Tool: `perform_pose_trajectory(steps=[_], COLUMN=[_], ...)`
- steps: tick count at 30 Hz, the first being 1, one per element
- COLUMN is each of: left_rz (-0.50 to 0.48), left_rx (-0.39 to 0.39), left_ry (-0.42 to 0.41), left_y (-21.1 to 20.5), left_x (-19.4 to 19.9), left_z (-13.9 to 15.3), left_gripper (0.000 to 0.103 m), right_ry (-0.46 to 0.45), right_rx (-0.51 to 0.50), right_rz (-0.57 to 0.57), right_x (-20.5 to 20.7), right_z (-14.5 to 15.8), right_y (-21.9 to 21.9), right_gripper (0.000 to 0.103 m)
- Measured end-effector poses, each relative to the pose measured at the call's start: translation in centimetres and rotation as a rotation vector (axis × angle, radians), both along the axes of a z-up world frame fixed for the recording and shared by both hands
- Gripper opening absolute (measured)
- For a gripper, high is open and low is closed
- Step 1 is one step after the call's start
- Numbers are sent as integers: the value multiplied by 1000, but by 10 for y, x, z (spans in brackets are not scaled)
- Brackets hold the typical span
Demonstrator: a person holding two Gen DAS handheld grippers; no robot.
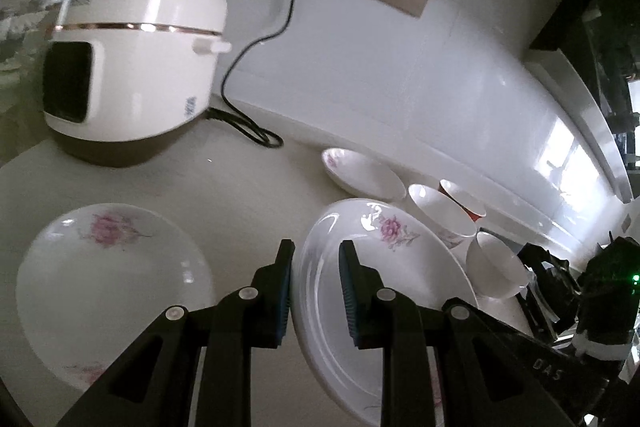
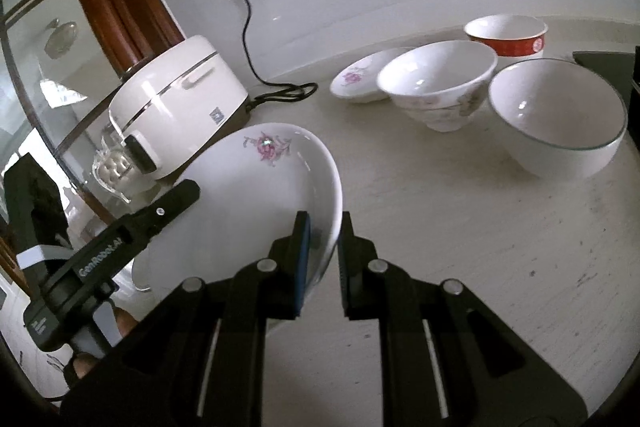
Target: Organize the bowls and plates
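Plate (image 2: 256, 195) tilted, both tools clamped on its rim: left (image 1: 316, 259), right (image 2: 322, 231) | bowls on pale counter (image 2: 460, 227) | tiled wall.

A pale, speckled stone-look countertop (image 2: 460, 227) carries a white electric rice cooker (image 2: 180, 103) far left of the right gripper, 1 small floral saucer (image 2: 356, 79) ahead, and 3 bowls ahead-right: white floral (image 2: 438, 83), red-banded (image 2: 506, 35), plain white (image 2: 556, 115).
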State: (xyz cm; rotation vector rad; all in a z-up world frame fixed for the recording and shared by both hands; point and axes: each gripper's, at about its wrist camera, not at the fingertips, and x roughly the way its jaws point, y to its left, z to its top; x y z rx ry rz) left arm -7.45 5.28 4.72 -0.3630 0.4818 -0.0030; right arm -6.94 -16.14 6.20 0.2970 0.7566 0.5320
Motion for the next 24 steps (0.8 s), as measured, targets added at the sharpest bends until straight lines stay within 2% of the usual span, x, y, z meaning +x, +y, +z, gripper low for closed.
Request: perform_pose_trajectory(steps=[5,13,20,24], left_rz=[34,124,142,153], left_rx=[-42,-89,-174,-186], left_ry=[5,-97,-89,-94], left_y=[25,66,95,108], left_x=[-13,-42,-40,-42], left_z=[-6,-1,-8,-9], left_gripper=[23,23,24,24], right_ry=[-18,-40,-36,-32], right_rx=[18,39,53,50], right_rz=[24,97,114,127], right_x=[-7,-18,-14,-14], right_z=[2,4,4,4], right_y=[21,65,92,104], right_gripper=[16,16,16,16])
